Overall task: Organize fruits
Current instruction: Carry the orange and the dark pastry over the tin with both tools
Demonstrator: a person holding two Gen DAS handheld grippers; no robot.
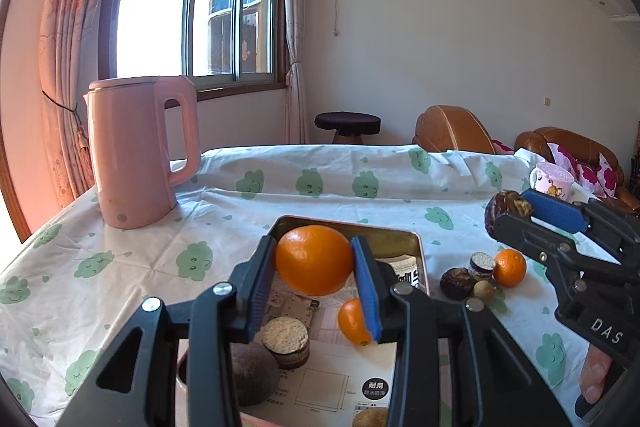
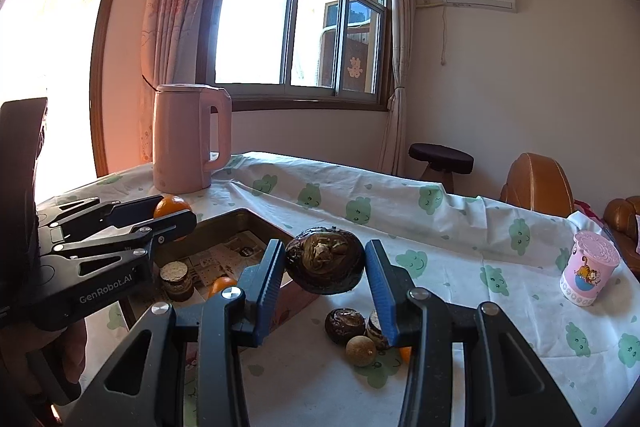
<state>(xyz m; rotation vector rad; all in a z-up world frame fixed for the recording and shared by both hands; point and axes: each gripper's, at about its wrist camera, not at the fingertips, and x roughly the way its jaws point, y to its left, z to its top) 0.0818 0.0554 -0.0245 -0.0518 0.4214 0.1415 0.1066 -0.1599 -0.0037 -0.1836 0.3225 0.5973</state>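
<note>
Large orange: you hold it in the left gripper, jaws closed on its two sides, raised above the far end of the tin tray.
Dark wrinkled fruit: the right gripper carries it; the left pad touches it, a slight gap shows at the right pad, so confirm the hold before you travel. It hangs over the tray's right rim.
Tray contents: a small orange, a capped brown piece and a dark round fruit sit near the tray's near end.
Release, left: lower the orange to the open floor at the far end, then open the jaws only when it rests; it is round and will likely roll.
Release, right: move left over the rim, clear of the left gripper, and set down beside the dark round fruit.
Remaining on the tablecloth: a cluster right of the tray, near the table's right edge.
Obstacles: pink kettle at the far-left corner, cup at the right edge; both stand well apart.
</note>
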